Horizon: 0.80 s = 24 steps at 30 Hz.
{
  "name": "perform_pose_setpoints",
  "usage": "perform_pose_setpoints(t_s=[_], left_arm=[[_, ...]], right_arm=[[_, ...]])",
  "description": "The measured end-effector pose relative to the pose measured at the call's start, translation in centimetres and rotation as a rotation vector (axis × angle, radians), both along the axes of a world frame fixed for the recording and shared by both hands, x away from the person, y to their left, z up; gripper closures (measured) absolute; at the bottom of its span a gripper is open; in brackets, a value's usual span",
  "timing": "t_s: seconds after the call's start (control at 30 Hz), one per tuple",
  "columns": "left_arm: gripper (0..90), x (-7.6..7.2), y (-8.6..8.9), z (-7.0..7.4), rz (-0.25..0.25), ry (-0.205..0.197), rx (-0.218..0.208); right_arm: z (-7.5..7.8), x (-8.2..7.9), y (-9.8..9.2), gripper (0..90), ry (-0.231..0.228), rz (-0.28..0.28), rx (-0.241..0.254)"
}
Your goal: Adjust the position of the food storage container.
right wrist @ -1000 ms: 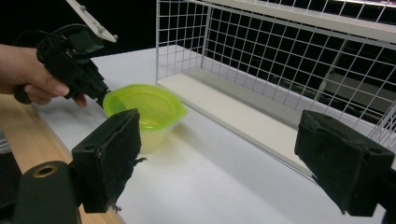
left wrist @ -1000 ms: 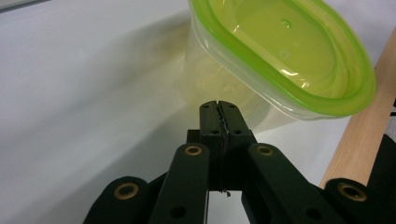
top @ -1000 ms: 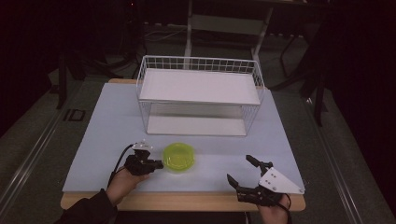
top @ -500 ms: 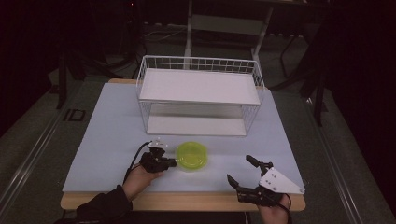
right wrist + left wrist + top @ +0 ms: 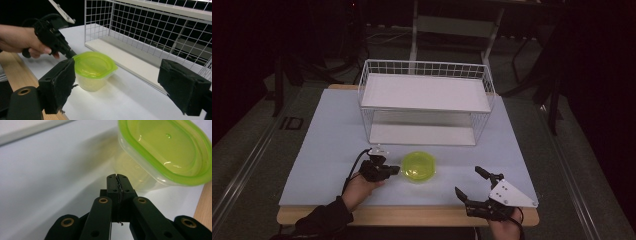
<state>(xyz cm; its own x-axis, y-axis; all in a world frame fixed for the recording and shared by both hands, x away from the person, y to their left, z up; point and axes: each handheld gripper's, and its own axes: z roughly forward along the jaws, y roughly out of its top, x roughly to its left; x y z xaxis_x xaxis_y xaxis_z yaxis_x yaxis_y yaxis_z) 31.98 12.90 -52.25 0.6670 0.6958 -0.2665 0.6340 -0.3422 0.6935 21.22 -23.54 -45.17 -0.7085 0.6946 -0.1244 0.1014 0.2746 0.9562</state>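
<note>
My left gripper (image 5: 393, 170) pressed together, tips just beside the green-lidded container (image 5: 419, 166), my right gripper (image 5: 472, 184) spread wide, near right.

glossy translucent plastic tub (image 5: 93, 72) with smooth green lid (image 5: 165, 147), white wire rack (image 5: 427, 100), matt table (image 5: 327, 145)

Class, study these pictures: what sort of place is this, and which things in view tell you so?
Probably a lab or studio set up for recording handling tasks. A white-topped table stands in a dark room, a person holds the left gripper and the right gripper, and the props are a wire shelf rack and a green-lidded container.
</note>
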Motion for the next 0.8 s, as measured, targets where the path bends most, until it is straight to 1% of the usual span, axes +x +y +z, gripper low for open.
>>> perform_pose_setpoints(t_s=[0.03,0.07,0.1,0.13,0.17,0.23,0.27,0.3,0.33,0.37,0.4,0.43,0.47,0.5,0.53,0.57,0.6,0.63,0.67,0.7,0.73,0.77,0.8], left_arm=[[89.8,0.0,0.0,0.0,0.0,0.0,0.0],[89.8,-0.3,0.9,0.6,0.004,-0.016,0.005],[89.0,-0.6,1.6,1.2,0.011,-0.042,0.019],[89.1,-0.9,2.0,1.5,0.008,-0.051,0.018],[89.0,-1.1,2.4,1.8,0.015,-0.065,0.04],[88.8,-1.1,2.4,1.8,0.015,-0.065,0.04],[88.8,-1.5,3.2,2.3,0.021,-0.076,0.019],[85.1,-1.7,3.6,2.6,0.023,-0.086,0.017],[79.4,-1.9,3.9,2.9,0.027,-0.101,0.019],[74.1,-2.3,4.6,3.6,0.025,-0.123,-0.011],[68.7,-2.3,4.6,3.6,0.025,-0.123,-0.011],[68.7,-2.3,4.6,3.6,0.025,-0.123,-0.011],[60.4,-2.8,5.2,4.3,0.021,-0.149,-0.045],[56.6,-3.2,5.5,5.0,0.024,-0.177,-0.054],[51.4,-3.4,5.6,5.2,0.015,-0.182,-0.076],[48.3,-3.6,5.7,5.4,0.012,-0.188,-0.088],[45.4,-3.6,5.7,5.4,0.012,-0.188,-0.088],[45.4,-4.0,5.7,5.8,0.007,-0.195,-0.114],[39.5,-4.2,5.7,6.0,0.002,-0.197,-0.129],[38.7,-4.4,5.6,6.2,-0.007,-0.204,-0.139],[34.9,-4.7,5.4,6.4,-0.02,-0.219,-0.15],[34.9,-5.0,5.2,6.6,-0.025,-0.228,-0.164],[31.9,-5.2,5.0,6.9,-0.041,-0.231,-0.174]], right_arm=[[0.0,0.0,0.0,14.2,0.0,0.0,-0.001],[0.0,0.0,0.0,14.2,0.0,0.0,-0.001],[0.0,0.0,0.1,14.2,-0.001,-0.003,-0.003],[0.0,0.0,0.1,14.2,0.001,-0.002,-0.001],[0.0,0.1,0.0,14.2,0.011,-0.001,0.01],[-0.1,0.2,-0.1,14.2,0.019,-0.003,0.019],[-0.1,0.2,-0.1,14.2,0.019,-0.003,0.019],[-0.1,0.3,-0.1,14.2,0.023,-0.015,0.01],[-0.1,0.3,-0.2,14.1,0.016,-0.021,0.007],[0.0,0.3,-0.2,14.0,0.014,-0.025,0.002],[0.0,0.3,-0.2,14.0,0.014,-0.025,0.002],[0.0,0.3,-0.1,14.0,0.009,-0.03,-0.007],[0.0,0.3,-0.1,12.8,-0.001,-0.038,-0.016],[0.0,0.4,-0.1,12.6,-0.001,-0.039,-0.014],[0.1,0.4,-0.1,12.1,-0.001,-0.042,-0.015],[0.1,0.4,-0.1,11.7,-0.002,-0.043,-0.014],[0.1,0.4,-0.1,11.7,-0.002,-0.043,-0.014],[0.1,0.4,-0.1,11.6,-0.002,-0.041,-0.016],[0.2,0.5,0.0,11.5,0.003,-0.042,-0.026],[0.2,0.5,0.1,11.5,0.003,-0.038,-0.03],[0.3,0.6,0.1,11.5,0.007,-0.034,-0.028],[0.3,0.6,0.1,11.5,0.007,-0.034,-0.028],[0.5,0.6,0.2,11.5,0.008,-0.037,-0.034]])
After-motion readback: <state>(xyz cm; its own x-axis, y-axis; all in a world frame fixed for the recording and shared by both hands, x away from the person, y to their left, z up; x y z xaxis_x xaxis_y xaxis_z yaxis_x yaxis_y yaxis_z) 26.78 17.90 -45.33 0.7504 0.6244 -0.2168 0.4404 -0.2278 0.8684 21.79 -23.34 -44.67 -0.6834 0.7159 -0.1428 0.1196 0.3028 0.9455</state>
